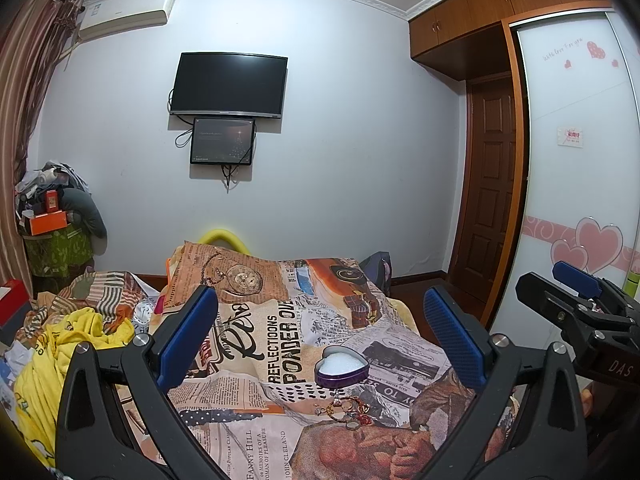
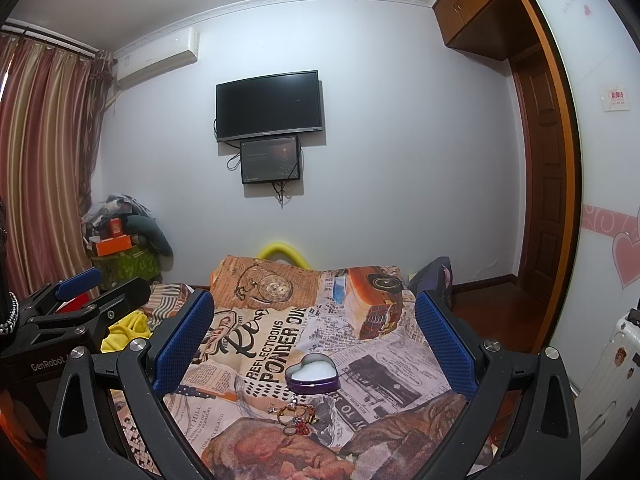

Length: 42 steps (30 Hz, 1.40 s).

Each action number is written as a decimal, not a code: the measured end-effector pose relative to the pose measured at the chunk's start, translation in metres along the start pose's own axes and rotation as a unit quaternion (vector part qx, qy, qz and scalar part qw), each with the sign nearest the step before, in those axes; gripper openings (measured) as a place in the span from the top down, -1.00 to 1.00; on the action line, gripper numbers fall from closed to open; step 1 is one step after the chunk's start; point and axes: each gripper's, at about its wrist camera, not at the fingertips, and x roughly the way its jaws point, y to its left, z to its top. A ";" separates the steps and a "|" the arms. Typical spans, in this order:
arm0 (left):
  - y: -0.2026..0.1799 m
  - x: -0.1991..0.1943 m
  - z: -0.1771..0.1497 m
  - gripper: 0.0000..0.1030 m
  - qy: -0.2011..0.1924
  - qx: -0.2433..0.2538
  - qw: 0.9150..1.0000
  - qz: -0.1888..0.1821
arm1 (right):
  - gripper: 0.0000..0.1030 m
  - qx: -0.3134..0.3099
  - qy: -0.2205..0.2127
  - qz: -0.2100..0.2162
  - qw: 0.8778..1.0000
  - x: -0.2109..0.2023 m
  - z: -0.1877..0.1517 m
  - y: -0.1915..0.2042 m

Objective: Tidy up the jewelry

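A heart-shaped tin (image 1: 341, 367) (image 2: 313, 374) sits open on the newspaper-print bedspread, its wall dark purple, its inside padded white; it rests flat, point toward the near side; just near of it lies a small heap of jewelry (image 1: 347, 411) (image 2: 297, 417), gold-coloured links, red pieces and a plain ring tangled together, close to the tin but apart.
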 end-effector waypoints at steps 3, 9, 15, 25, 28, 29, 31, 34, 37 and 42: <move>0.000 0.000 0.000 -1.00 0.001 0.000 1.000 0.000 | -0.94 0.000 0.000 -0.001 1.000 0.000 0.000 0.000; -0.002 -0.002 0.000 -1.00 0.002 0.002 1.000 -0.003 | -0.94 0.000 0.001 0.000 1.000 0.000 0.000 0.000; -0.002 -0.001 0.001 -1.00 0.004 0.002 1.000 -0.004 | -0.94 0.000 0.002 0.000 1.000 0.001 0.000 -0.001; -0.005 0.006 -0.001 -1.00 0.012 0.007 1.000 -0.004 | -0.94 0.001 0.010 -0.001 1.000 0.007 -0.001 -0.002; -0.005 0.013 -0.003 -1.00 0.019 0.007 1.000 -0.003 | -0.94 0.000 0.015 -0.003 1.000 0.011 -0.003 -0.003; -0.004 0.016 -0.004 -1.00 0.022 0.008 1.000 -0.002 | -0.94 0.000 0.018 -0.004 1.000 0.013 -0.003 -0.003; -0.002 0.023 -0.005 -1.00 0.029 0.007 1.000 0.000 | -0.94 -0.001 0.026 -0.007 1.000 0.018 -0.006 -0.005; 0.001 0.037 -0.011 -1.00 0.044 0.009 0.999 0.005 | -0.94 0.000 0.041 -0.014 0.999 0.028 -0.012 -0.010; 0.006 0.055 -0.018 -1.00 0.069 0.014 0.997 0.014 | -0.94 0.001 0.061 -0.020 0.998 0.038 -0.019 -0.017; 0.015 0.090 -0.038 -1.00 0.124 0.028 0.992 0.021 | -0.94 -0.001 0.122 -0.023 0.992 0.063 -0.040 -0.024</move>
